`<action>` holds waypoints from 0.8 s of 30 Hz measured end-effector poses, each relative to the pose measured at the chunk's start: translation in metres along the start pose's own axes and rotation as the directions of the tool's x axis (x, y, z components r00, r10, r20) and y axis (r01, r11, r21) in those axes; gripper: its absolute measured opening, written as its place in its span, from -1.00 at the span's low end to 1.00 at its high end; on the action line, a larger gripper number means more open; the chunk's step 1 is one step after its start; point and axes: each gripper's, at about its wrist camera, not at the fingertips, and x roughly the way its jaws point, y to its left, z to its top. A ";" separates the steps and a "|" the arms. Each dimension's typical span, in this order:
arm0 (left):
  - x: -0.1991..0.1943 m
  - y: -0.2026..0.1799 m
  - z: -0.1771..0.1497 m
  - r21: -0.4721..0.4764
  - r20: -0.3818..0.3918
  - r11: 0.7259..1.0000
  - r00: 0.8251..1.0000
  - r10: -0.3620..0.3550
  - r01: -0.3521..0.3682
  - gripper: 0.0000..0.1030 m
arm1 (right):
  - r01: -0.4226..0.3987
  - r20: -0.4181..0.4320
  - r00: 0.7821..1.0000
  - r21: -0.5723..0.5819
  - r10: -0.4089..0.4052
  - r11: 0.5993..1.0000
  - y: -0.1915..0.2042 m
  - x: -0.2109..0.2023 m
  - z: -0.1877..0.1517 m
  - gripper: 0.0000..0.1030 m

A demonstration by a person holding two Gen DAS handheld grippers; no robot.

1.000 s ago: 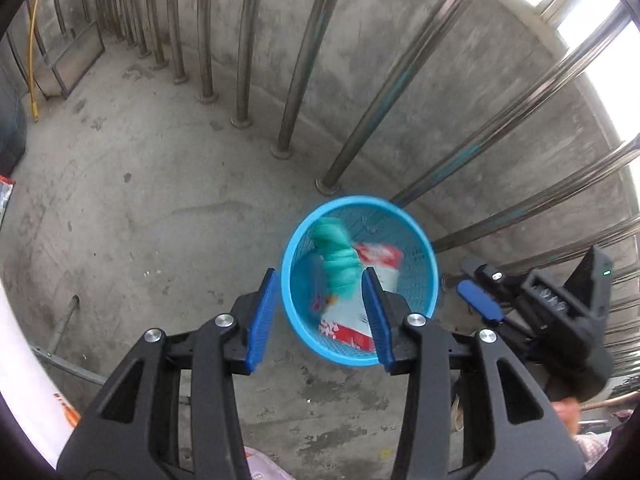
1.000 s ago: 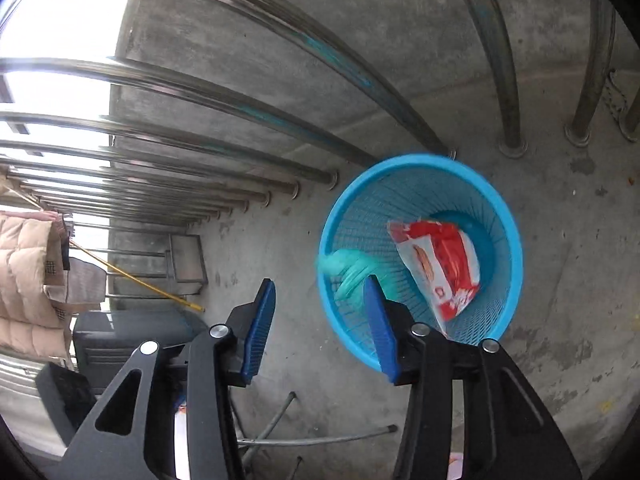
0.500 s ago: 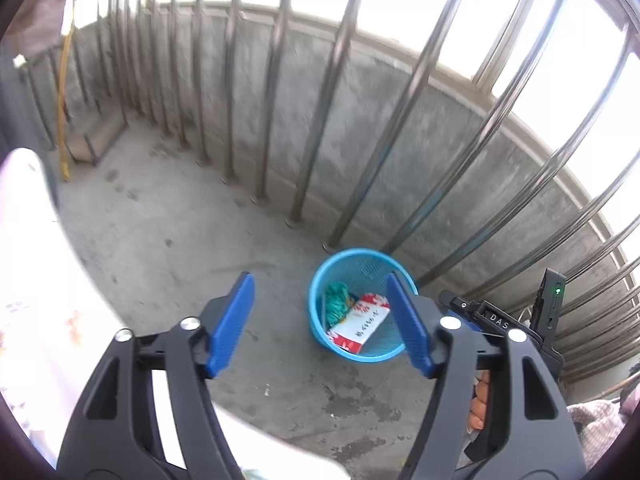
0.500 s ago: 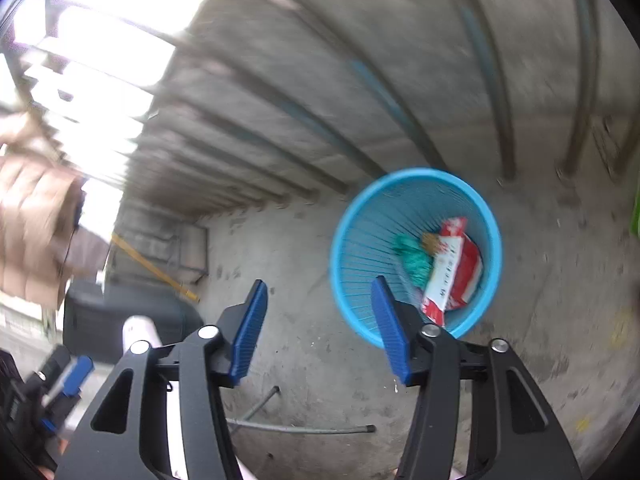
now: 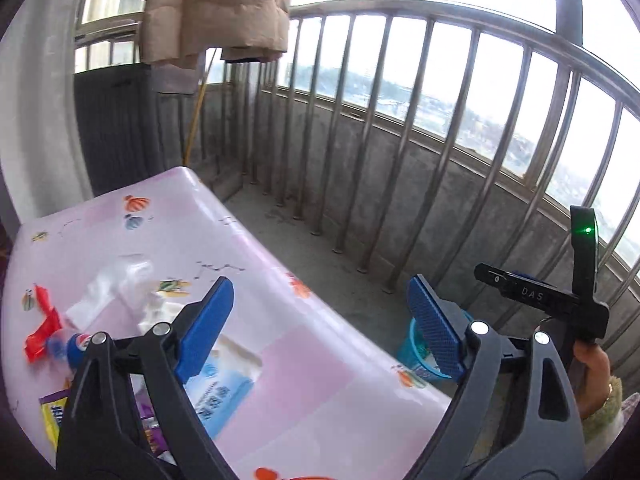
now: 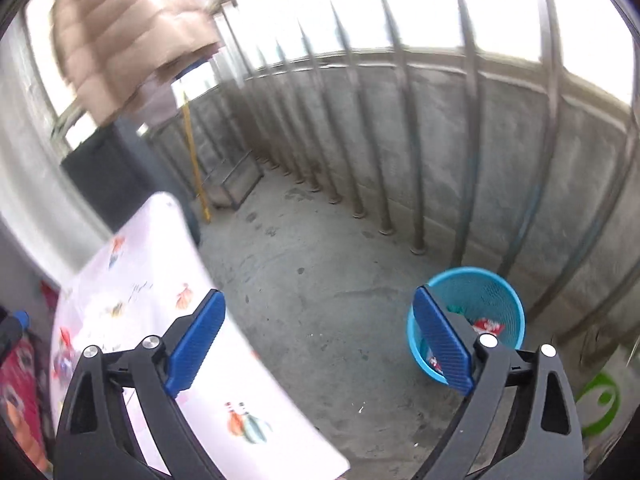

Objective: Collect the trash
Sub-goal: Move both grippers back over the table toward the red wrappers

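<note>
left gripper (image 5: 320, 328): jaws just opened wide, empty | right gripper (image 6: 320, 344): same | trash: wipes pack (image 5: 222, 390), red wrapper (image 5: 42, 330) on table (image 5: 304, 372), low-left of left fingers | nearer hand: left | bin (image 6: 490, 296): on floor, right

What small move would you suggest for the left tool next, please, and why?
Probably lower the left tool, jaws open and empty, onto the crumpled white tissue on the table; litter remains there, while the blue basket already holds some.
</note>
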 end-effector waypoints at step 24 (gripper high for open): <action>-0.152 0.255 -0.087 -0.438 0.004 0.842 0.936 0.352 -0.315 0.64 | -0.308 -0.045 0.944 -0.483 0.328 0.820 0.290 -0.038 -0.045 0.88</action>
